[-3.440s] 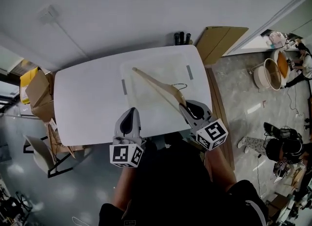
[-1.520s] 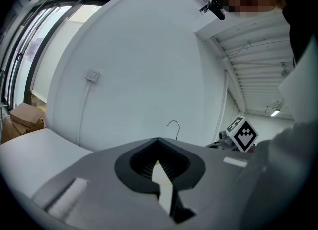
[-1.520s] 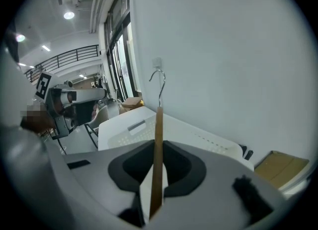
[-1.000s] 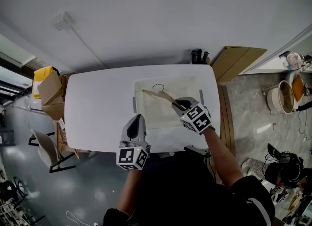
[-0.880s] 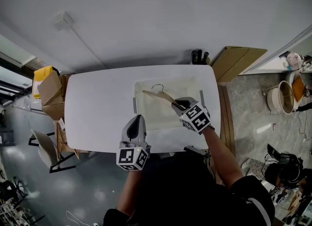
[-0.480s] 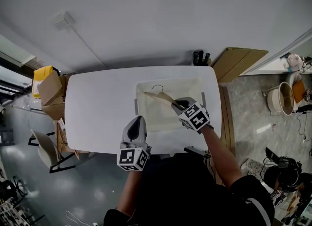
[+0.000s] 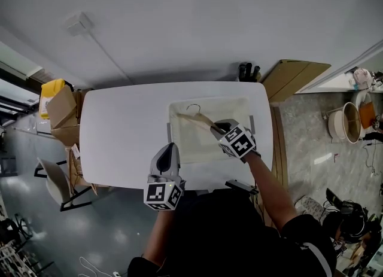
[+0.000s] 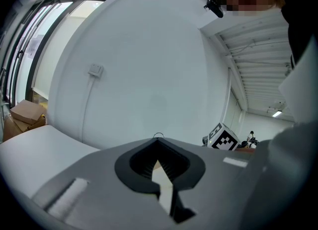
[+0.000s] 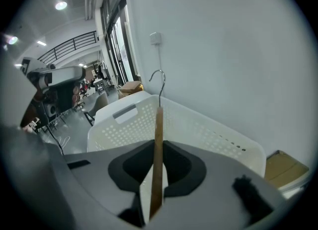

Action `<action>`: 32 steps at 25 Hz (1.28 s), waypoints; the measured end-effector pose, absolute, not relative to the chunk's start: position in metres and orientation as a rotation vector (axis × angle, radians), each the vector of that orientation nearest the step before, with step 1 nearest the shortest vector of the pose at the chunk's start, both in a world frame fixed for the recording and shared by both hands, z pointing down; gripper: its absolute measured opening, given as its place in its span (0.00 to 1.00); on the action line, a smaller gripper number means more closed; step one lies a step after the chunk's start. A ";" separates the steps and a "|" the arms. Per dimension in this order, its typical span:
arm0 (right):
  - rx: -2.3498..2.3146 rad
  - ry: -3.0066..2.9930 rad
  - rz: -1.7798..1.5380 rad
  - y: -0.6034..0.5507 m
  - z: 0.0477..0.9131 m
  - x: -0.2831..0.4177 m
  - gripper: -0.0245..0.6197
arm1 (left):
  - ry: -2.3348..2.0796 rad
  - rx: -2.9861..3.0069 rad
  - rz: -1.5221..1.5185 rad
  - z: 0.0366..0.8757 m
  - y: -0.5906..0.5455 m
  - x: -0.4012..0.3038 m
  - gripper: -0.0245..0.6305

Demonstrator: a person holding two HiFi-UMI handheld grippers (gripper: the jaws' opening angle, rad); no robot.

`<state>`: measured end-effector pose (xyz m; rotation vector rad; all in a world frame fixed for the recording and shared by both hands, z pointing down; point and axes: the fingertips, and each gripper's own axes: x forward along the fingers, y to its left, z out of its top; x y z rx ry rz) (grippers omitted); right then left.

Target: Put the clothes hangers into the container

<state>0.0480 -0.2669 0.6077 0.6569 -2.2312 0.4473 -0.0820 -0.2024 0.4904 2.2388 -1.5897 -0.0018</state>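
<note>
Head view: white table [image 7: 119,132] across the middle of the frame, a white perforated container [image 7: 209,100] on its right half. The far wall takes up the upper frame.

Right gripper [image 7: 218,128], centre right of the frame, reaches in over the container's near rim and points down into it. Its jaws stand narrow, clamped on one end of a wooden clothes hanger [image 7: 197,118]. The hanger runs up and left from the jaws, over the container's opening, with its wire hook toward the far rim. I cannot tell whether it touches the container's floor.

Right gripper view: the hanger [image 9: 158,134] shows edge-on as a thin wooden strip rising from between the pads of the right gripper [image 9: 158,150], both pads pressed to it. The hook stands out against the wall. The container's holed wall [image 9: 198,124] curves behind it.

Left gripper [image 7: 170,146], lower centre of the head view, sits at the table's near edge, left of the container and apart from it. In its own view the left gripper [image 8: 158,147] has its jaws drawn together, with only a sliver of light between them and nothing in them.

Surroundings: cardboard boxes [image 7: 57,108] at the far left, a chair [image 7: 51,186] below them, a flat cardboard sheet [image 7: 296,75] at the upper right.
</note>
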 end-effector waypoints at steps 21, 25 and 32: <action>0.679 -2.224 0.447 -0.266 0.617 0.053 0.14 | -1.591 2.241 0.004 0.488 -0.188 -0.083 0.04; 0.677 -2.224 0.439 -0.266 0.618 0.053 0.14 | -1.599 2.237 0.007 0.489 -0.183 -0.084 0.04; 0.678 -2.215 0.419 -0.270 0.618 0.054 0.14 | -1.612 2.224 0.000 0.490 -0.180 -0.087 0.04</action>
